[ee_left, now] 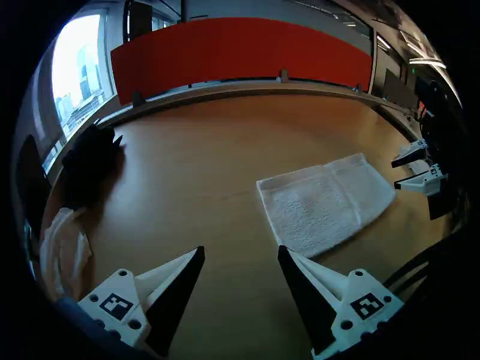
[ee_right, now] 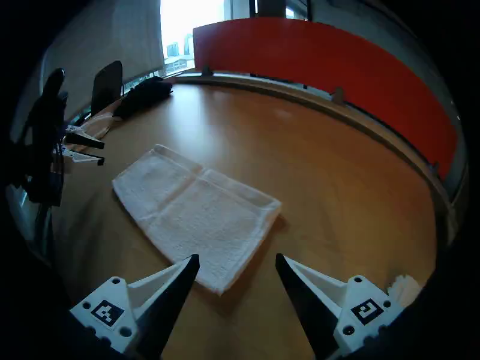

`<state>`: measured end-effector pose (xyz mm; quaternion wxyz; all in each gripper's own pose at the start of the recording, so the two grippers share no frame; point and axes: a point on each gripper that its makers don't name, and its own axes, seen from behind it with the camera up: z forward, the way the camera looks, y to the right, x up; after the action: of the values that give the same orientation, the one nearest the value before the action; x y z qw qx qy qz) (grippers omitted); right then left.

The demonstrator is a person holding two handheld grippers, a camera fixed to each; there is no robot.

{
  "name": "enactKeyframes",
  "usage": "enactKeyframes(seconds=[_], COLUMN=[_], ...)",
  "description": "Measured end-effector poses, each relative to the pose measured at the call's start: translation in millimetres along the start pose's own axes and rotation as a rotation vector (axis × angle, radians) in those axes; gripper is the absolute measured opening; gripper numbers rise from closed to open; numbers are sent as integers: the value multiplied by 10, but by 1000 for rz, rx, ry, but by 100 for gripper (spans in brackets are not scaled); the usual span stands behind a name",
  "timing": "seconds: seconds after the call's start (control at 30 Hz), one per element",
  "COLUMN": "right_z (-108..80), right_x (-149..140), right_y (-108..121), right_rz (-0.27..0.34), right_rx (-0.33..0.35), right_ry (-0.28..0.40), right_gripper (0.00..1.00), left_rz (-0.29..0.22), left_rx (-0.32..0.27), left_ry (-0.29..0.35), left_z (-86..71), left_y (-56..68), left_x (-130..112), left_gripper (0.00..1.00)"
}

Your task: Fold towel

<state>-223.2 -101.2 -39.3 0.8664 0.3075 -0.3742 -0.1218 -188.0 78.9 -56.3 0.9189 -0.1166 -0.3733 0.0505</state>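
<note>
- The towel point(ee_left: 327, 201) lies on the table point(ee_left: 198, 168), ahead and to the right of my left gripper point(ee_left: 240, 249).
- My right gripper point(ee_left: 395, 174) sits near the towel's right end, apart from it.
- In the right gripper view, the towel's near corner reaches between my right gripper's fingers point(ee_right: 180, 282).
- A panel point(ee_left: 240, 54) stands along the table's far edge, behind the towel.
- A bundle point(ee_left: 90, 159) lies far left on the table, with a loose cloth point(ee_left: 63, 252) nearer me.
</note>
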Motion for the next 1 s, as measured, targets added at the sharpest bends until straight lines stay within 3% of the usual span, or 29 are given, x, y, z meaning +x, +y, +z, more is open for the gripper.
enactKeyframes(seconds=[0.53,1.0], right_z=[9,3], right_x=[-179,-279], right_y=[-166,-160], right_rz=[-74,-139], right_rx=[72,87], right_ry=[-37,-86], right_gripper=[96,83], left_rz=[-19,-50], left_rx=[42,61], left_ry=[38,82], left_z=[-253,-458], left_y=[-72,-107], left_x=[-227,-350], left_gripper=[91,91])
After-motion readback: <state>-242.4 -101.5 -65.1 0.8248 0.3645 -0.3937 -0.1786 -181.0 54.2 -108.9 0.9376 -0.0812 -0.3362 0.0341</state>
